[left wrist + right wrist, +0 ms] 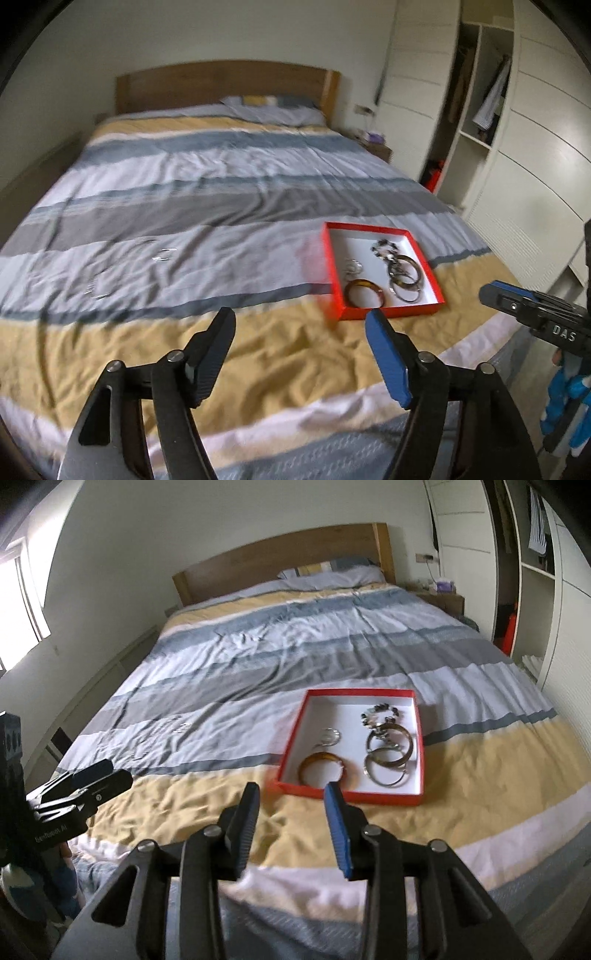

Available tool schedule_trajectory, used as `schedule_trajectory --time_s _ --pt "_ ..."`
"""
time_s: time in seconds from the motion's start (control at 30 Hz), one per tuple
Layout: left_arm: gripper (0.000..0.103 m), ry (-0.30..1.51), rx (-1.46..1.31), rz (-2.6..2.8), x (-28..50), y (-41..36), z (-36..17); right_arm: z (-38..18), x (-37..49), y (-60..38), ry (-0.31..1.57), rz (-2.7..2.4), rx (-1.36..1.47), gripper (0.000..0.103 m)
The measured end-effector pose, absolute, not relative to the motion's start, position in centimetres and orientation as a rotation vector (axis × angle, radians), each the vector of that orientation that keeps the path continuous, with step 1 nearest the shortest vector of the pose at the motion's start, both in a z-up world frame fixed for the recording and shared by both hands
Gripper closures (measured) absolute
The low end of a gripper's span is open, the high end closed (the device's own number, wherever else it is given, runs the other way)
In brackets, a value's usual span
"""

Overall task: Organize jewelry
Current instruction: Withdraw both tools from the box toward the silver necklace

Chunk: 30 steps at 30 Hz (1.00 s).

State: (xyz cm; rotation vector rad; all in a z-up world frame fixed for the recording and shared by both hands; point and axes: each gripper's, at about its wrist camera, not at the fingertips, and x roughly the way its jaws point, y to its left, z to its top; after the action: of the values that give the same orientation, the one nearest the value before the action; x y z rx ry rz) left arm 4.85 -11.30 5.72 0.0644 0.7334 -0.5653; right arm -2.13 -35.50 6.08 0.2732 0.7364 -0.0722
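A red box (334, 266) with a white inside lies on the striped bed cover, towards the foot of the bed on the right. In it are an amber bangle (325, 762), a small silver piece (328, 736), a dark beaded bracelet (380, 710) and several stacked bangles (388, 753). Loose silver pieces (162, 254) lie on the cover to the left of the box, blurred. My left gripper (299, 317) hovers above the yellow stripe, open and empty. My right gripper (291, 790) is open just short of the box's near edge, with nothing between its fingers. Each gripper shows at the edge of the other's view.
A wooden headboard (295, 554) and a pillow (332, 574) are at the far end of the bed. A nightstand (443, 598) and a white wardrobe (480, 129) with open shelves stand along the right side. A window (18, 602) is on the left.
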Motion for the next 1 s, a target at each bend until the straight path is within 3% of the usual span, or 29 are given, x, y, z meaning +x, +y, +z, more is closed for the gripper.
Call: schedule_trajectory --time_s 0.43,1.0 --pt "0.026 0.589 0.007 -0.4 -3.9 -1.6 6.6 7.6 -7.9 -28.2 0.692 -0.053 0.203 0.056" --pt "0.017 0.628 -0.039 -0.194 -4.0 7.8 4.9 7.4 -6.3 -25.4 0.682 0.034 0.186 0.056"
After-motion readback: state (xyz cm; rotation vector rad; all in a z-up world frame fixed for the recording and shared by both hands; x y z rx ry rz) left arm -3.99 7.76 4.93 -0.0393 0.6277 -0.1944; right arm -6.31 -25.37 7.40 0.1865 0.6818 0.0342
